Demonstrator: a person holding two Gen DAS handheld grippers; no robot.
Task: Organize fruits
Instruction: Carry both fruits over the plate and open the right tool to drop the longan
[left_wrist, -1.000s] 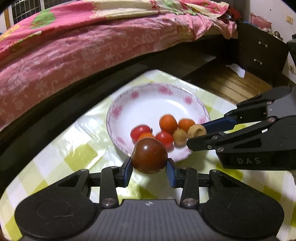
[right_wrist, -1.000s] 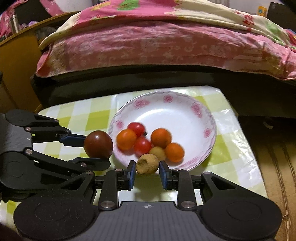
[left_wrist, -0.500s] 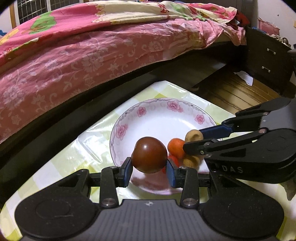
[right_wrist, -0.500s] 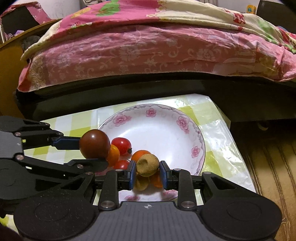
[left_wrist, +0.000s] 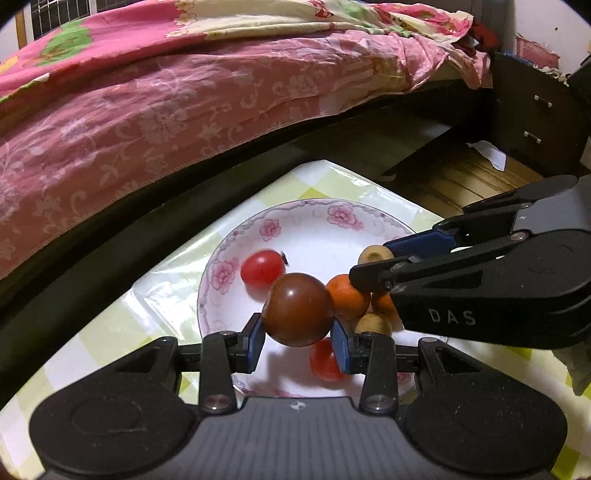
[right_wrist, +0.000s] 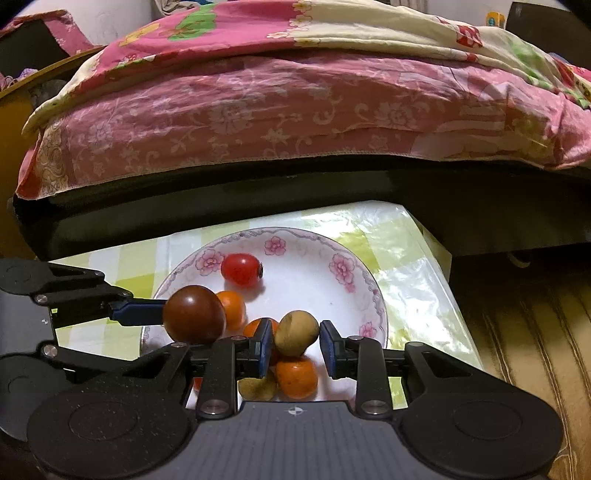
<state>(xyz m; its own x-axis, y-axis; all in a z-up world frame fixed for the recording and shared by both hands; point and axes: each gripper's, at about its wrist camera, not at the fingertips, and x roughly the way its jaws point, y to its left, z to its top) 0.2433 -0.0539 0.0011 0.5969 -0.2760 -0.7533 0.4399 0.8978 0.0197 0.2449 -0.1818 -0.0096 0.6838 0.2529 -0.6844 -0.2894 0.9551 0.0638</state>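
A white plate with pink flowers (right_wrist: 306, 284) (left_wrist: 314, 236) holds a red tomato (right_wrist: 241, 269) (left_wrist: 263, 268), several orange fruits (right_wrist: 295, 376) and a tan fruit (right_wrist: 258, 387). My left gripper (left_wrist: 297, 338) (right_wrist: 173, 326) is shut on a dark brown-red tomato (left_wrist: 297, 308) (right_wrist: 194, 314) above the plate's near left part. Just to its right, above the pile, my right gripper (right_wrist: 295, 343) (left_wrist: 371, 260) has its jaws opening. Between them is a second tan fruit (right_wrist: 296, 332) (left_wrist: 375, 254), with a gap showing at the right pad.
The plate lies on a small table with a yellow-green checked plastic cover (right_wrist: 402, 273). A bed with a pink flowered cover (right_wrist: 295, 110) on a dark frame runs close behind. Wooden floor (right_wrist: 535, 332) lies beyond the table's right edge. A dark drawer cabinet (left_wrist: 535, 118) stands far right.
Both grippers have come forward from the plate's near rim to above its fruits. The right jaws have widened and no longer squeeze the tan fruit. The left grip is unchanged.
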